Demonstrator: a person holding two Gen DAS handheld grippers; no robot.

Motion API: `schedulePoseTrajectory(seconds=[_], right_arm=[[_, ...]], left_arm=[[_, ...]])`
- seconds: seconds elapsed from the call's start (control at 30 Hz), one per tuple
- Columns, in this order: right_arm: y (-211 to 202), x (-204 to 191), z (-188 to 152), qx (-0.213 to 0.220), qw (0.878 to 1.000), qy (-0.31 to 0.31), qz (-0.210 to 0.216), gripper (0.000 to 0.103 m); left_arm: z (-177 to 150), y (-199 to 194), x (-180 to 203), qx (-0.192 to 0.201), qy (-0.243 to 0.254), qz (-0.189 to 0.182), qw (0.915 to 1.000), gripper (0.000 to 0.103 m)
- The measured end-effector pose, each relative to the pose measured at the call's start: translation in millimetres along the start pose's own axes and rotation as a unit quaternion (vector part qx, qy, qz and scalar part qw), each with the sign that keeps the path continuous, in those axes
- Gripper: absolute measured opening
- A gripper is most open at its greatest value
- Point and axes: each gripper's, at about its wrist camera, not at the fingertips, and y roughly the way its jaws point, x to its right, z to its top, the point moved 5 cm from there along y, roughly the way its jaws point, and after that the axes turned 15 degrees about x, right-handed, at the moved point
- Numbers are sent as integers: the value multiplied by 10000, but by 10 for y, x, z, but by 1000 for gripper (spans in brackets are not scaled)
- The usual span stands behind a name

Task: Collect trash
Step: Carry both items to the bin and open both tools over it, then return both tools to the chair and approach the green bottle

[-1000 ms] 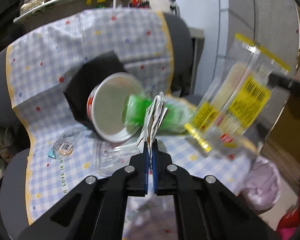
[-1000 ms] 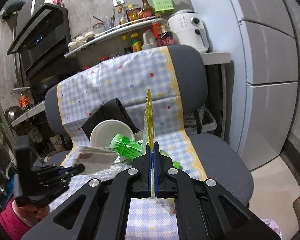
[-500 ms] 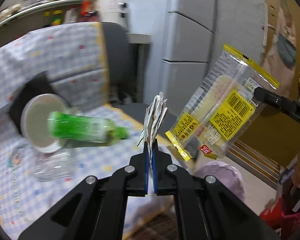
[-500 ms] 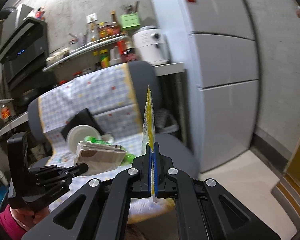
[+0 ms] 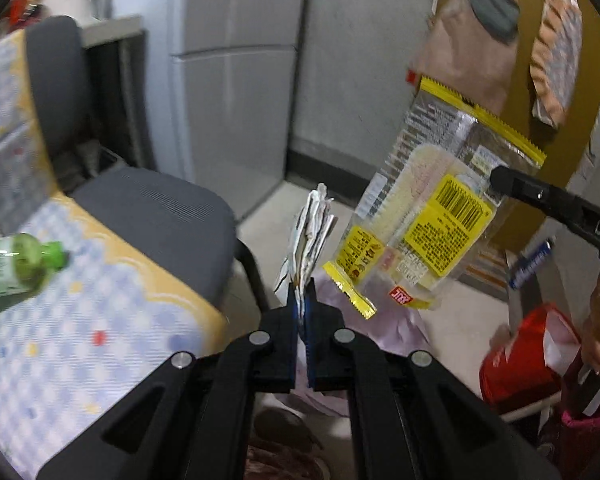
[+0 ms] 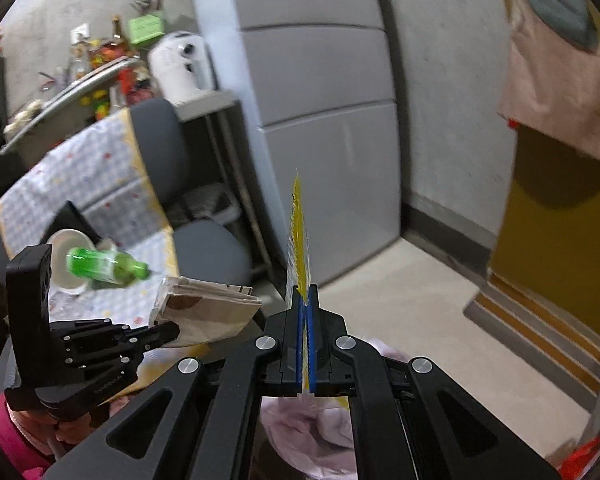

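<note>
We are carrying two pieces of trash away from the chair [image 5: 156,208] toward the pale pink bag [image 6: 312,428] lying on the floor below us. Our left tool [image 5: 301,304] is clamped tight on a folded paper wrapper [image 5: 310,236], gripped by its lower edge so that the rest is standing up clear of the jaws. Our right tool [image 6: 305,300] is pinched shut on a clear plastic snack packet with yellow labels [image 5: 432,216], held by one edge so the packet is hanging flat and free; from the right wrist view we are seeing it edge-on as a thin yellow sliver [image 6: 298,240]. Holding each piece by a margin is keeping both light, floppy things from slipping, and it should let them drop cleanly once the jaws are over the bag.

Compared with a second ago, both views are now swinging off the chair: then the paper bowl [image 6: 66,256] and the green bottle [image 5: 16,272] were filling the middle of the left view, and now they are sliding to the far left edge, still lying on the checked cloth [image 5: 100,320]. The grey cabinet, the floor and the bag are coming into view instead, and both tools are tipping further downward. The grips themselves are looking unchanged.
</note>
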Motion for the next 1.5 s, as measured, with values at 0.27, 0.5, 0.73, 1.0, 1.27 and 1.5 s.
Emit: schedulePoseTrajectory(seconds=[0.27, 0.5, 0.73, 1.0, 1.27, 1.5], right_arm=[[121, 296, -237, -295, 9990, 200, -275, 7], [188, 382, -297, -400, 9982, 299, -329, 21], [195, 309, -243, -343, 9987, 309, -214, 21], [254, -49, -102, -226, 9992, 260, 197, 22], [409, -919, 23, -280, 9930, -64, 1148, 23], [585, -1855, 31, -444, 9765, -546, 2038, 29]], left_arm=[[-153, 353, 223, -442, 247, -320, 9982, 1], [-124, 466, 263, -457, 206, -374, 9980, 43], [-76, 321, 66, -313, 90, -25, 9995, 43], [7, -104, -336, 38, -100, 550, 9984, 43], [-82, -774, -939, 353, -410, 1453, 9879, 44], [-195, -1328, -1569, 522, -829, 2319, 9678, 44]])
